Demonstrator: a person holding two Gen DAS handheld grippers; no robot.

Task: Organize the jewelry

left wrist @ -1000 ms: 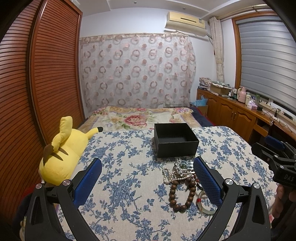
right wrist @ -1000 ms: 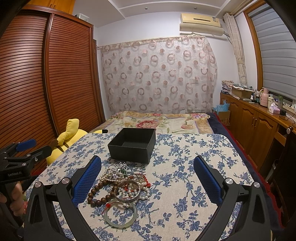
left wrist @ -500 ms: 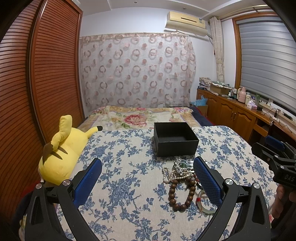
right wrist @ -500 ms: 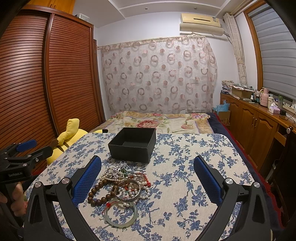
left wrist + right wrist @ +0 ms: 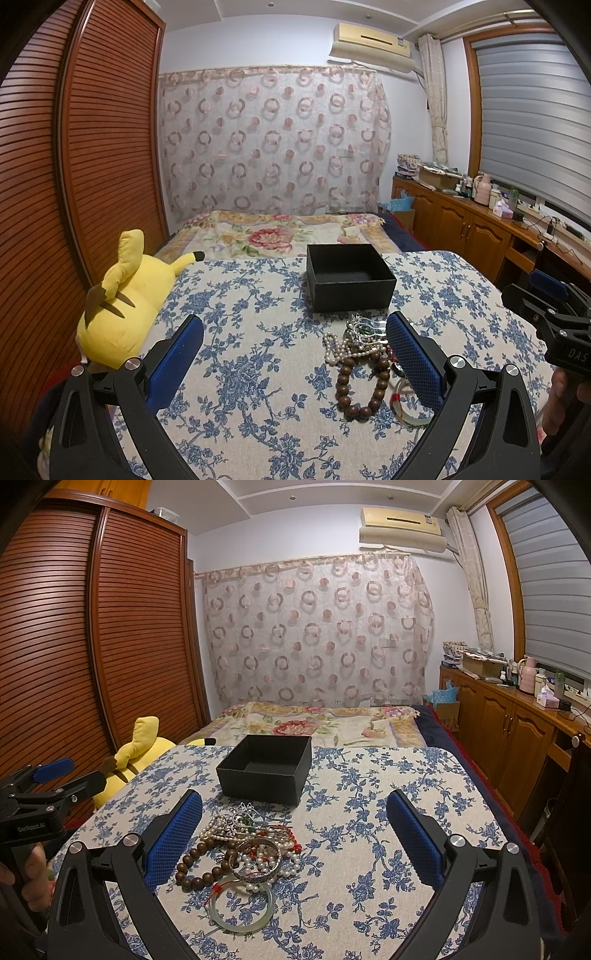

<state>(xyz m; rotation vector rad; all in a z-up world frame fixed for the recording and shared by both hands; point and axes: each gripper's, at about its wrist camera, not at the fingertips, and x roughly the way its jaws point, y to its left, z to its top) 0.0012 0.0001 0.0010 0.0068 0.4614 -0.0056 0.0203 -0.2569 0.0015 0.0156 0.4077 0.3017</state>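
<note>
A heap of jewelry (image 5: 247, 842) lies on the blue-flowered tablecloth: a brown wooden bead bracelet (image 5: 360, 384), white pearl strands (image 5: 338, 350), a silver bangle (image 5: 258, 862) and a pale jade bangle (image 5: 242, 906). Behind it stands an open, empty black box (image 5: 349, 280) (image 5: 266, 770). My left gripper (image 5: 295, 360) is open, hovering left of the heap, its right finger over the heap's edge. My right gripper (image 5: 295, 840) is open above the cloth, the heap by its left finger. Neither holds anything.
A yellow plush toy (image 5: 122, 302) lies at the table's left edge. Beyond the table is a bed with a floral blanket (image 5: 280, 232). A wooden wardrobe (image 5: 92, 646) fills the left, wooden cabinets (image 5: 517, 731) the right. Flowered cloth (image 5: 369, 812) right of the heap is bare.
</note>
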